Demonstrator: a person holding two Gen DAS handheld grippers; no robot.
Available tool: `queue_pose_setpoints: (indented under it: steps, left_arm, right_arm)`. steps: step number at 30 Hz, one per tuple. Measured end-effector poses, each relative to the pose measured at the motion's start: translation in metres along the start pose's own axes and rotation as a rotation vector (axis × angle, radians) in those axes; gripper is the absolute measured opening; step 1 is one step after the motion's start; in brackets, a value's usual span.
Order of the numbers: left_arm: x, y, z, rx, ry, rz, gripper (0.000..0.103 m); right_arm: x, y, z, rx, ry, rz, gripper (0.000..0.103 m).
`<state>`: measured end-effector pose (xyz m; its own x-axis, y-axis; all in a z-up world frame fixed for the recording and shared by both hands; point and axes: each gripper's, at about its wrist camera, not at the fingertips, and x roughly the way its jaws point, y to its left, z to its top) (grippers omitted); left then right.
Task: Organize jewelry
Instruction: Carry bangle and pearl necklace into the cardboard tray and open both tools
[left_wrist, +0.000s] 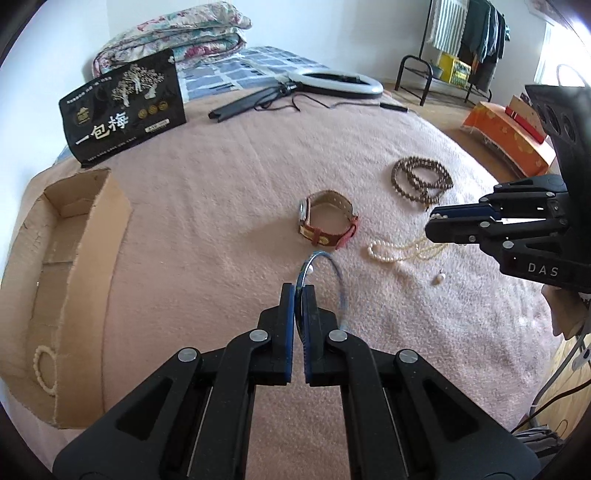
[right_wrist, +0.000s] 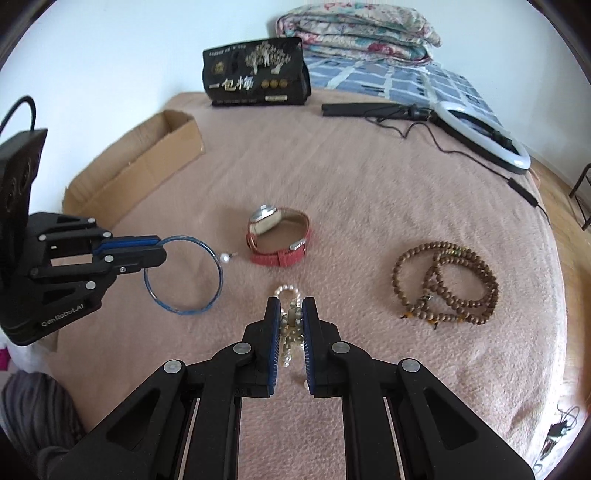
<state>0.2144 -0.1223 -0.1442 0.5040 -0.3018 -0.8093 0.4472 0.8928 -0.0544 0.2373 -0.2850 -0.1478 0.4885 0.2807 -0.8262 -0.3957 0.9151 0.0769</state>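
Observation:
My left gripper (left_wrist: 298, 291) is shut on a thin blue bangle (left_wrist: 334, 275) with a small pearl, held just above the pink blanket; it also shows in the right wrist view (right_wrist: 184, 277). My right gripper (right_wrist: 290, 314) is shut on a pearl necklace (right_wrist: 290, 325), whose strand trails on the blanket in the left wrist view (left_wrist: 395, 253). A red-strapped watch (left_wrist: 327, 223) (right_wrist: 279, 236) lies between them. A brown bead mala (left_wrist: 421, 181) (right_wrist: 447, 284) lies to the right. An open cardboard box (left_wrist: 55, 280) (right_wrist: 136, 173) at the left holds a white bead bracelet (left_wrist: 44, 369).
A black snack bag (left_wrist: 123, 107) (right_wrist: 256, 72) stands at the back of the bed. A ring light (left_wrist: 334, 83) (right_wrist: 484, 134) with tripod and cable lies at the back right. Folded quilts (left_wrist: 177, 33) are behind. An orange box (left_wrist: 506, 136) sits beyond the bed's right edge.

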Motion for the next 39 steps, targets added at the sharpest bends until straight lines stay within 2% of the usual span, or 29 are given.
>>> queue_pose_setpoints:
  steps: [18,29,39]
  left_arm:
    - [-0.059,0.043,0.002,-0.097,-0.115,0.028,0.001]
    - [-0.094,0.106,-0.003,-0.209,-0.179,0.091,0.001]
    - [-0.12,0.173,-0.017,-0.303,-0.215,0.175,0.001]
  right_arm:
    - [-0.05,0.024,0.043,0.006,-0.122,0.012,0.01]
    - [-0.052,0.067,0.088,-0.052,-0.178,0.057,0.01]
    - [-0.036,0.112,0.124,-0.123,-0.195,0.09,0.01]
